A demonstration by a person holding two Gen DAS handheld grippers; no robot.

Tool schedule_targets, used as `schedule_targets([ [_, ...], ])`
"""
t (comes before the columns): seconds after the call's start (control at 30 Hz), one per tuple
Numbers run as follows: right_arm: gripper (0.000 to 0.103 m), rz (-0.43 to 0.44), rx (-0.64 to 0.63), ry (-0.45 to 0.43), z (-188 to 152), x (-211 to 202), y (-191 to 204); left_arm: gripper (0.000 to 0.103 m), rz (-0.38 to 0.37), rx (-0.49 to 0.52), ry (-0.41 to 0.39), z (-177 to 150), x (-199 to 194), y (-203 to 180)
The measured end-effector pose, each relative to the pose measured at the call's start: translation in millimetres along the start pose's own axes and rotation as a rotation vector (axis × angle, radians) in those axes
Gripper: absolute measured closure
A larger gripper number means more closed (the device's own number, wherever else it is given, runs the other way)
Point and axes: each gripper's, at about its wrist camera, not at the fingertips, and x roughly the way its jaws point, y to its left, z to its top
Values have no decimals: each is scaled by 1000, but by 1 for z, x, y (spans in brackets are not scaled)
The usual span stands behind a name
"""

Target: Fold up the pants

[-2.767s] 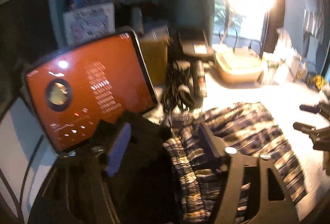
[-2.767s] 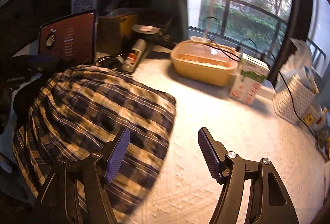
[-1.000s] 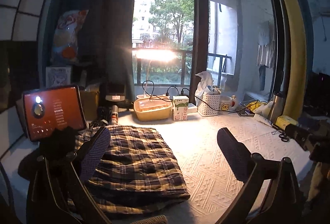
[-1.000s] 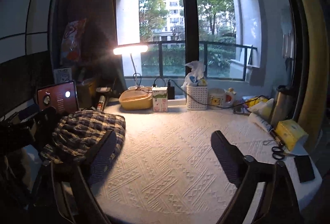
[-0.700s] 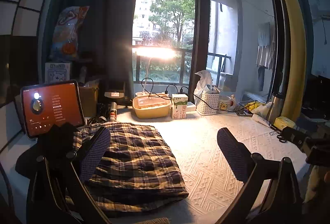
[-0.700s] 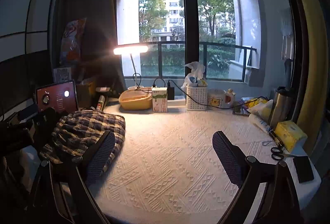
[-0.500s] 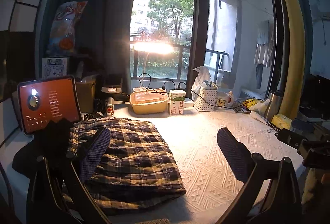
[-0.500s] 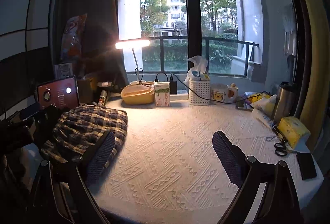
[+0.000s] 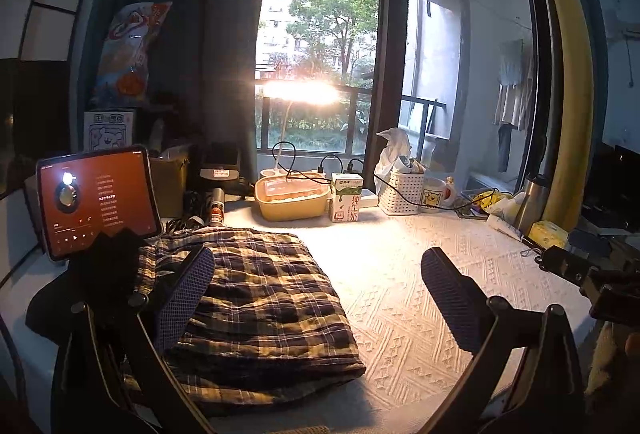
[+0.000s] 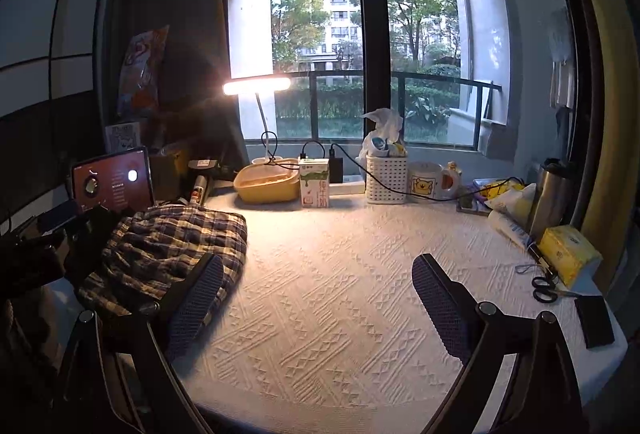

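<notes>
The plaid pants (image 9: 260, 298) lie folded in a thick stack at the left of the white textured table (image 9: 400, 274); they also show in the right wrist view (image 10: 168, 246). My left gripper (image 9: 316, 294) is open and empty, held back above the table's near edge, its left finger over the stack. My right gripper (image 10: 318, 302) is open and empty, held back over the bare middle of the table (image 10: 340, 274), to the right of the pants. The right gripper's body shows at the right edge of the left wrist view (image 9: 592, 278).
A lit tablet (image 9: 96, 200) stands behind the pants, with black cloth (image 9: 100, 274) beside it. Along the window stand a lamp (image 10: 256, 86), yellow tub (image 10: 266, 184), milk carton (image 10: 315, 182), white basket (image 10: 386, 178), and mug (image 10: 426, 180). Scissors (image 10: 544, 288), a tissue pack (image 10: 568, 250) and a flask (image 10: 554, 190) sit at right.
Both grippers have drawn back from the pants and risen, wide open. The folded pants stay where they lay.
</notes>
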Motion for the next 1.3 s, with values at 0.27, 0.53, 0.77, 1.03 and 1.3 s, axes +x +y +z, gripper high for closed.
schedule_targets([
  [0.27, 7, 1, -3, 3, 0, 0, 1, 1, 0, -1, 0, 0, 0, 0],
  [0.53, 7, 1, -4, 4, 0, 1, 1, 1, -5, 0, 4, -1, -1, 2],
  [0.77, 7, 1, -2, 6, 0, 1, 1, 1, -5, 0, 3, -1, -1, 2],
  [1.03, 7, 2, -3, 6, 0, 1, 1, 1, -5, -1, 3, -1, -1, 2],
  [1.3, 7, 1, -3, 6, 0, 1, 1, 1, 1, -6, 1, 0, -1, 5],
])
